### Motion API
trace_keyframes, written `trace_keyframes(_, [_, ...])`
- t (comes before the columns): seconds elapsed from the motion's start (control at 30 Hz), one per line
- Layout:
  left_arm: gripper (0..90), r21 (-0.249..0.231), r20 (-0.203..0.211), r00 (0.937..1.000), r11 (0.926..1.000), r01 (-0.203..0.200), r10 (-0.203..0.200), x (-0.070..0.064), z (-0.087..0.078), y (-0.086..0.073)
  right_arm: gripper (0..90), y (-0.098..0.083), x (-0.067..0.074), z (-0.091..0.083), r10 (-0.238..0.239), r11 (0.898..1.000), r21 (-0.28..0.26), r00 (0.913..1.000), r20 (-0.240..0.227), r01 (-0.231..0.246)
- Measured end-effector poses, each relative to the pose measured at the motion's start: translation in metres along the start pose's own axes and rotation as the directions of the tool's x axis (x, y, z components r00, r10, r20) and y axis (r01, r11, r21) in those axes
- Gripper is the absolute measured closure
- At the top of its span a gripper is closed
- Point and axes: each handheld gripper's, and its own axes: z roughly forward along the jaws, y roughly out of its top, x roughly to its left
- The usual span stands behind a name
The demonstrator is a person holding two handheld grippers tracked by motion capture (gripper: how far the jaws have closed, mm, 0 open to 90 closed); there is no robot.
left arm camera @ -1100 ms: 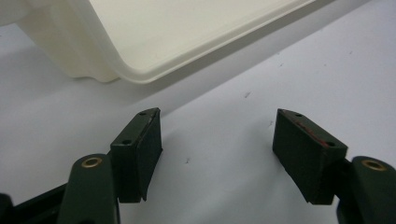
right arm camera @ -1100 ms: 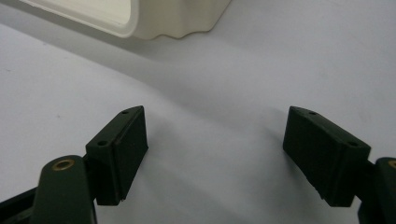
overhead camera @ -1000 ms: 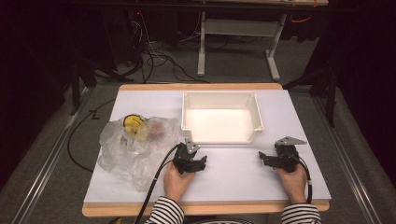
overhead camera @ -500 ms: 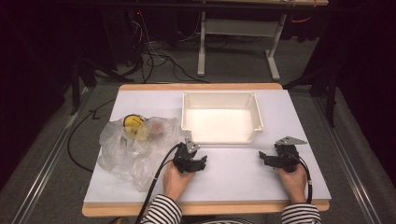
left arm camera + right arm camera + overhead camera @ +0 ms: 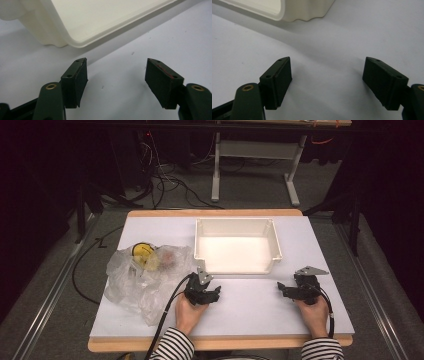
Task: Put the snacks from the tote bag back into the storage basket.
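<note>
Two grippers — left gripper point(image 5: 216, 292), right gripper point(image 5: 280, 287) — seemingly empty.

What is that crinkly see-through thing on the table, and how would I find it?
Start at the white tray in the middle of the table. Look left of it, beyond the left gripper: a crumpled clear plastic bag lies there. Unlike the rigid tray, it is wrinkled and transparent, with something yellow showing through it.

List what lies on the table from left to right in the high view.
Clear plastic bag with a yellow item inside → left gripper → white bin → right gripper.
</note>
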Motion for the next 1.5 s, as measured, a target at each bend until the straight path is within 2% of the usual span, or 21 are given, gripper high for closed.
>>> trace_keyframes(0.17, [33.9, 0.005, 0.011, 0.9999, 0.9999, 0.009, -0.009, 0.001, -0.010, -0.001, 23.6, 0.000, 0.000, 0.000, 0.002, 1.000, -0.001, 1.0000, -0.001, -0.002])
trace_keyframes(0.27, [34.4, 0.017, 0.019, 0.9998, 0.9998, -0.009, 0.009, -0.001, -0.016, 0.000, 23.5, 0.000, 0.000, 0.000, 0.002, 1.000, -0.001, 1.0000, -0.001, -0.002])
trace_keyframes(0.47, [34.6, -0.007, 0.057, 0.9977, 0.9993, -0.037, 0.038, -0.012, -0.027, 0.007, 23.5, 0.000, 0.000, 0.000, 0.002, 1.000, -0.001, 1.0000, -0.001, -0.002])
trace_keyframes(0.57, [33.3, -0.007, 0.059, 0.9974, 0.9992, -0.041, 0.041, -0.014, -0.033, 0.012, 23.6, 0.000, 0.000, 0.000, 0.002, 1.000, -0.001, 1.0000, -0.001, -0.002])
trace_keyframes(0.77, [31.4, -0.005, 0.029, 0.9988, 0.9992, -0.040, 0.040, -0.011, -0.045, 0.019, 23.6, 0.000, 0.000, 0.000, 0.003, 1.000, -0.001, 1.0000, -0.001, -0.003])
trace_keyframes(0.9, [30.6, -0.006, -0.003, 0.9982, 0.9982, -0.059, 0.059, -0.010, -0.053, 0.022, 23.6, 0.000, 0.000, 0.000, 0.003, 1.000, -0.001, 1.0000, -0.002, -0.003])
trace_keyframes(1.03, [29.5, -0.014, -0.014, 0.9984, 0.9984, -0.055, 0.055, -0.007, -0.060, 0.026, 23.6, 0.000, -0.001, 0.000, 0.007, 1.000, 0.001, 1.0000, -0.005, -0.007])
trace_keyframes(1.5, [27.5, -0.031, -0.112, 0.9930, 0.9987, -0.041, 0.038, 0.016, -0.089, 0.032, 23.7, 0.000, -0.001, 0.000, 0.009, 1.000, -0.002, 0.9999, -0.007, -0.009])
